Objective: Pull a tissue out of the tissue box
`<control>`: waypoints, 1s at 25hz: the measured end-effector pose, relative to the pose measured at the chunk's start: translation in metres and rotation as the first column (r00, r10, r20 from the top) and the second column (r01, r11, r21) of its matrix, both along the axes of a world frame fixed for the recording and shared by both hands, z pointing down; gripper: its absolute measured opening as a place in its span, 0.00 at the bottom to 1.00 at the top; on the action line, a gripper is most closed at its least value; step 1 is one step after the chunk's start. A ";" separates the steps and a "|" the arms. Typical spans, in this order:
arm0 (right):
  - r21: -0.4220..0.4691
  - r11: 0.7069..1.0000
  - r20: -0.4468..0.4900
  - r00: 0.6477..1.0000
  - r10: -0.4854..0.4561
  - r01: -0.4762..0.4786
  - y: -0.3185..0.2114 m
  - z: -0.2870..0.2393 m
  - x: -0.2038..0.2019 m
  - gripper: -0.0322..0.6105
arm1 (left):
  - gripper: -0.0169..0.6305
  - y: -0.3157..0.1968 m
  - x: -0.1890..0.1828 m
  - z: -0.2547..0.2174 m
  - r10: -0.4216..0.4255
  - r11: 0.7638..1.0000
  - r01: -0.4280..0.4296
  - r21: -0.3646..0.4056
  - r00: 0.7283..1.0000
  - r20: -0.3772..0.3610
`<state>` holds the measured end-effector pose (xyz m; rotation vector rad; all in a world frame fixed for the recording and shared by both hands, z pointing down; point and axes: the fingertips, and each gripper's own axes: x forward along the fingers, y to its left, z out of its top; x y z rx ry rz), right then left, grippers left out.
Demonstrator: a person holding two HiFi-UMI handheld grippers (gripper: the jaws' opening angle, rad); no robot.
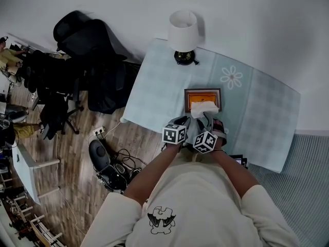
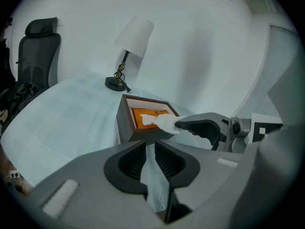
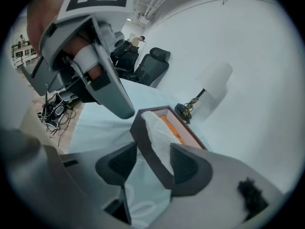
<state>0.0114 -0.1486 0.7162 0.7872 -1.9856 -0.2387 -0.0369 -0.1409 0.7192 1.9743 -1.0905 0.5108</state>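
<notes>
1. Right gripper (image 3: 153, 152): the jaws stand released, well apart. The tissue (image 3: 159, 137) rises between them and lies against the right-hand pad, but neither pad is pressed onto it. The near corner of the tissue box (image 3: 137, 128) shows just beyond the jaw tips.
2. Left gripper (image 2: 150, 149): the jaws are drawn to a narrow slit with nothing between them; only the checked tablecloth (image 2: 71, 113) shows through the gap. The tissue box sits just ahead of its tips, and the right gripper reaches in from its right, tip touching the tissue.
3. Position of the task object: the dark-walled box with its orange top lies on the table directly in front of both grippers, which are held side by side. A white table lamp (image 1: 183, 32) stands well beyond it.
4. Progress (judged): the tissue already stands up out of the slot, with its lower part still inside the box. The approach appears complete. What remains is clamping the sheet and drawing it clear.
5. Writing: no brand or label can be read on the box. The marker cubes (image 1: 174, 134) carry black-and-white square patterns only. The person's shirt bears a dark graphic (image 1: 161, 220) with no legible lettering, and the cloth beyond the grippers has a flower print (image 1: 232, 77).
</notes>
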 end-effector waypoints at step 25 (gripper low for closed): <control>0.044 0.996 0.144 0.987 0.075 -0.082 -0.005 -0.067 0.024 0.07 | 0.12 -0.002 0.001 -0.026 -0.006 0.996 0.006 0.090 1.000 -0.003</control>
